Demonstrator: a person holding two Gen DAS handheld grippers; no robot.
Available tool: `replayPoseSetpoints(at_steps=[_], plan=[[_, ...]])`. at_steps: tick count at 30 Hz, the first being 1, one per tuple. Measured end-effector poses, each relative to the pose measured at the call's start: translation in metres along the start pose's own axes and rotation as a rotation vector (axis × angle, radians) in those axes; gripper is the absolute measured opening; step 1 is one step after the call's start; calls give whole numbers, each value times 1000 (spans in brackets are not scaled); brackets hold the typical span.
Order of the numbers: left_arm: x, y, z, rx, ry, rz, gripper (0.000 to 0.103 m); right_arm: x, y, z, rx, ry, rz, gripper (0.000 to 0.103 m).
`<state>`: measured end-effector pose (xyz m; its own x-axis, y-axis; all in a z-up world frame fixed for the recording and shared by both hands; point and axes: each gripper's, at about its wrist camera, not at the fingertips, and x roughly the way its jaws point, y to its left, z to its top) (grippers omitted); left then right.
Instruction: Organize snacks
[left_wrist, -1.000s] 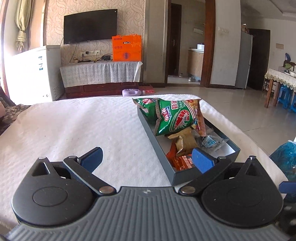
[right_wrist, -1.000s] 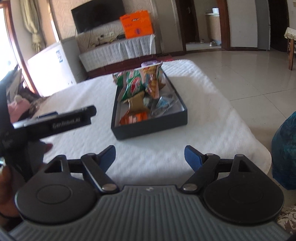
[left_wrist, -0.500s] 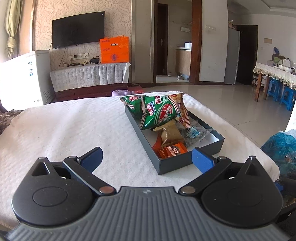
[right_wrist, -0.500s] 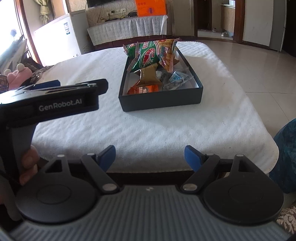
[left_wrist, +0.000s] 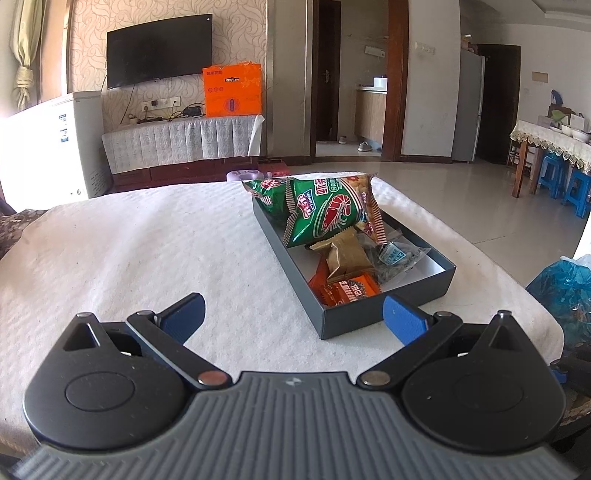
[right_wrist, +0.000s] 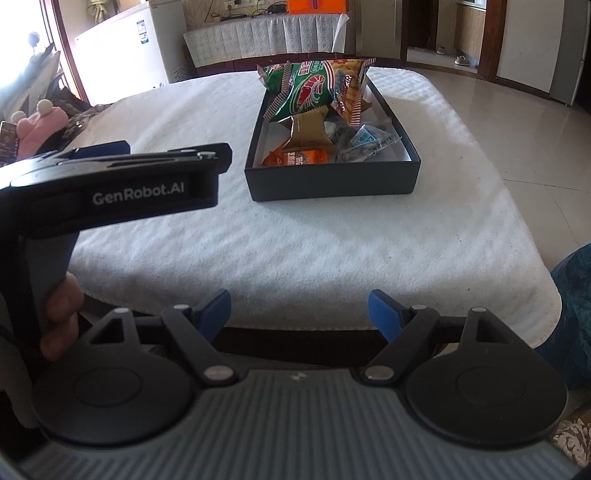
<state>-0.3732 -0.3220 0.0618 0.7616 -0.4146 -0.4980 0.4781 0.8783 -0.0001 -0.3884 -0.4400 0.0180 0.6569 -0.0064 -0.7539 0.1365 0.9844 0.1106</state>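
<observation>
Both tools empty, jaws wide: right tool hangs off the bench's near edge, left tool sits over the white cloth. Snack box lies ahead toward the bench's far right w/ long axis running away, snacks prob. all inside; the left tool looks nearer.

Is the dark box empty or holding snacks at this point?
Holding snacks. The box has no lid on, and a green shrimp-chip bag, a tan packet and an orange packet lie inside.
</observation>
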Motion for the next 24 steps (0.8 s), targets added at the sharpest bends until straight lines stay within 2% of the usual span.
replayPoseSetpoints(at_steps=[24], plan=[[5,0,-2,6,15,-5,103,5,1,2,-13,40,26,83]])
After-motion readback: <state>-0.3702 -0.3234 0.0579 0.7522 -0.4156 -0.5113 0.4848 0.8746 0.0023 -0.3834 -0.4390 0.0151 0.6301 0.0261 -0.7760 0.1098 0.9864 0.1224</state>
